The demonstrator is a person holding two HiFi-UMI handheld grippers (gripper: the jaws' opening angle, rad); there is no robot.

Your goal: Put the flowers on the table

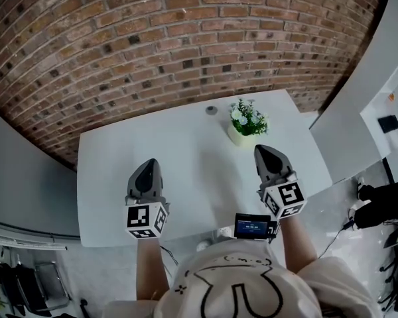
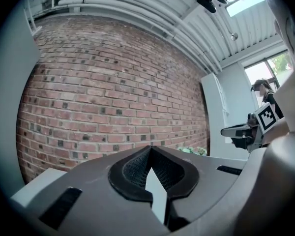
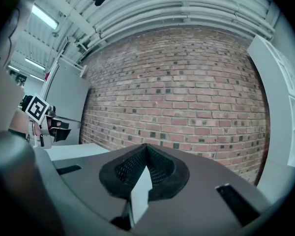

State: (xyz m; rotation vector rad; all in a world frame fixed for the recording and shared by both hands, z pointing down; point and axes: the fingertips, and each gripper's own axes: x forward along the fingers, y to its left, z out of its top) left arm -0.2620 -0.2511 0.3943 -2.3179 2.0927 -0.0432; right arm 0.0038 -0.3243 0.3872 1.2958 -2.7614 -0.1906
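A small pot of green and white flowers [image 1: 247,124] stands upright on the white table [image 1: 186,151], towards its far right. In the left gripper view the flowers [image 2: 194,151] peek over the jaws. My right gripper [image 1: 263,151] hovers just in front of the pot, a little to its right, and is shut with nothing in it. My left gripper [image 1: 148,165] is over the table's left half, far from the pot, shut and empty too. Each gripper view shows its own jaws meeting at the tip, left gripper [image 2: 150,149] and right gripper [image 3: 146,146].
A small grey round thing [image 1: 211,110] lies on the table behind the pot. A brick wall [image 1: 186,38] runs behind the table. White panels and shelving [image 1: 378,91] stand to the right. A small screen [image 1: 252,226] hangs at the person's chest.
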